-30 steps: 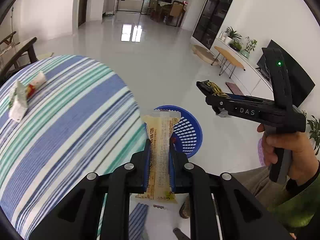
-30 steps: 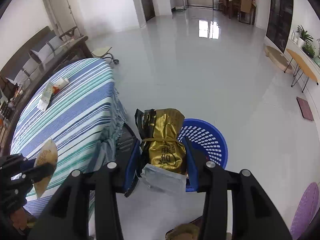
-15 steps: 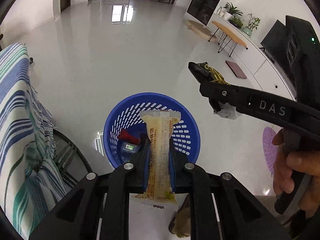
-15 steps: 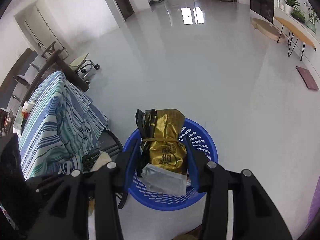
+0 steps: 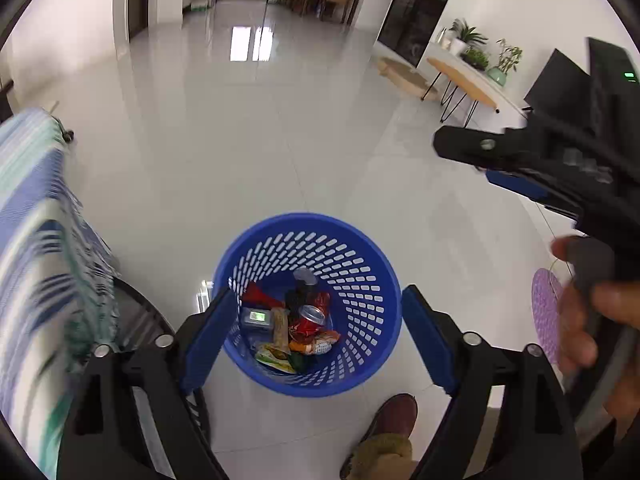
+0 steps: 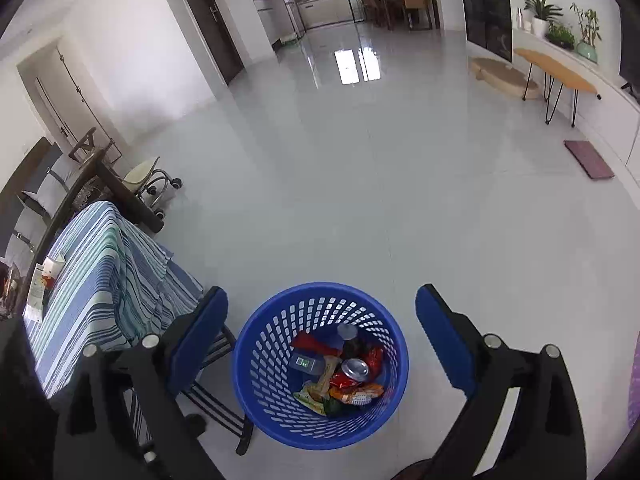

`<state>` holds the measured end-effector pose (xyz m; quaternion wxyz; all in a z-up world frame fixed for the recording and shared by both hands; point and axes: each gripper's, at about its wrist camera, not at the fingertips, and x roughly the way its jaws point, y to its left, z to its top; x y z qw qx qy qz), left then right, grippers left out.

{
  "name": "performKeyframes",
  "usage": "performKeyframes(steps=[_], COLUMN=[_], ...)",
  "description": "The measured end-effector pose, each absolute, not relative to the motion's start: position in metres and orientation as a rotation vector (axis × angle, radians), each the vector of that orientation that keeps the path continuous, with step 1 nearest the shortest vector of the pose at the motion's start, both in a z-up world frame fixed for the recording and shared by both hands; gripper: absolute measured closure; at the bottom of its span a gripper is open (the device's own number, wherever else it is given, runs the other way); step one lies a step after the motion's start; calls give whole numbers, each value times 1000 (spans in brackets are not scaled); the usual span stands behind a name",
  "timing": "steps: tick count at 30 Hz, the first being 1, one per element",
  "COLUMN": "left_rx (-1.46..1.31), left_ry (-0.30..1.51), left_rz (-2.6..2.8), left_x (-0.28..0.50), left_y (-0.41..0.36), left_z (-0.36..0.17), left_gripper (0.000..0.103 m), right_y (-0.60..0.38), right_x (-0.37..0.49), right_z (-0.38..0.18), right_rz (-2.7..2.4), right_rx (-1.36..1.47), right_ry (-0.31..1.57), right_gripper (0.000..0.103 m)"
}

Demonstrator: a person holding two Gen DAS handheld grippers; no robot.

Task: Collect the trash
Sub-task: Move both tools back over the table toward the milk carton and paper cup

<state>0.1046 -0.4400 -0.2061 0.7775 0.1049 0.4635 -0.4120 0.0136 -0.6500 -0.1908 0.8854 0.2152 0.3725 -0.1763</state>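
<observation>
Left wrist view: we see the left gripper [image 5: 312,330] low in frame, and at 3 o'clock the right gripper's body with the hand [image 5: 592,312] on its handle; its fingertips are hard to make out there. A shoe [image 5: 390,420] sits at 6 o'clock. The table [image 5: 36,240] is a blurred strip at 9 o'clock.

Right wrist view: we see the right gripper [image 6: 320,338] and more of the table [image 6: 100,280] at 8 o'clock, with a carton [image 6: 38,292] lying on its striped cloth near the far edge. No hand or shoe in this view.

Bin [image 5: 384,300], also [image 6: 256,364]: blue perforated basket on the floor beside the table. Inside we see a red can [image 5: 310,316] [image 6: 354,370] end-up, a small box [image 5: 258,318] [image 6: 305,362] with a green label, a dark bottle [image 5: 304,284] and mixed wrappers [image 5: 280,346] [image 6: 340,394] on the bottom.

Grippers: both spread wide, jaws opening, nothing between the pads. In each view the bin sits between the fingers, below them at 6 o'clock of centre, trash well apart from the pads.
</observation>
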Motion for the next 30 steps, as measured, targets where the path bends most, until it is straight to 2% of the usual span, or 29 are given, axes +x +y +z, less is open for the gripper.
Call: performKeyframes(steps=[4,8,19,30], left_rx=[220,224,164,190], left_ry=[942,915,938,957], left_rz=[-881,-801,-417,-337], left_x=[81,75,108,124], left_y=[-390,-326,-141,-59], left_z=[-167,-149,-156,-156], left_gripper=[10,9,9,9], right_y=[-622,-580,-404,-279], right_x=[11,13,24,88], right_z=[-174,-165,-184,-192], right_rz=[-379,-328,-4,157], right_rx=[355,247,46,-46], right_ry=[720,676,707,878], right_gripper=[7,7,7,7])
